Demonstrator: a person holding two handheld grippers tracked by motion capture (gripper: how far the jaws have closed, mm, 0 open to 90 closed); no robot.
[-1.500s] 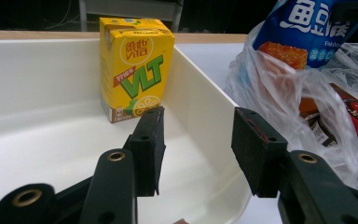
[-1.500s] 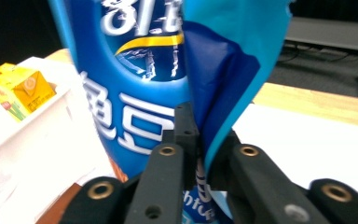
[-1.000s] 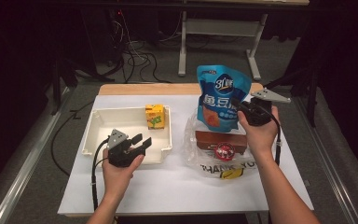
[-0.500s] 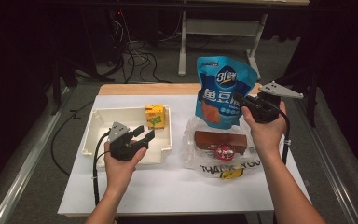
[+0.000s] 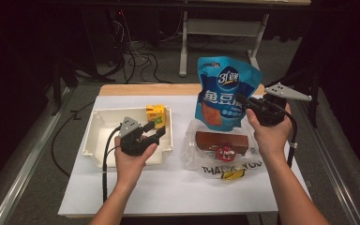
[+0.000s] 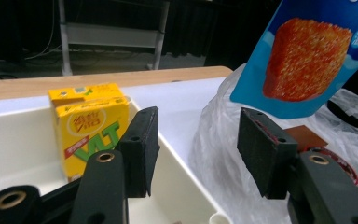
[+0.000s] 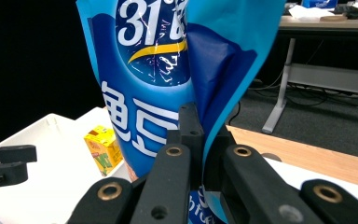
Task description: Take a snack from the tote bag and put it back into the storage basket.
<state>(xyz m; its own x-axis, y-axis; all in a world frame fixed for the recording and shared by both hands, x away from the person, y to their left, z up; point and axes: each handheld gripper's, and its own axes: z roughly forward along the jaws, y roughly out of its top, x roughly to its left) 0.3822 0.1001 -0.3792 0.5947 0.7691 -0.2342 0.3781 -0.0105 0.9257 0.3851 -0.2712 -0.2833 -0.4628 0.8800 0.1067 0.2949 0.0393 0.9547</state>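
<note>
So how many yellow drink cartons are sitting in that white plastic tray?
1: a yellow cardboard drink carton stands upright in the white plastic tray's far right corner. The left gripper may hide a little of the tray.

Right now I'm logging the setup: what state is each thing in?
Blue pouch: lifted, pinched by the right tongs.
Left tongs: open, empty, jaws just opening.
Yellow carton: upright in the white tray.
Plastic bag: open, lying on the table, brown packet inside.

The right claw (image 5: 244,104) lifts the blue snack pouch (image 5: 225,91) higher above the plastic bag (image 5: 201,157), while the left claw (image 5: 153,135) rises, its jaws opening wider on nothing.
</note>
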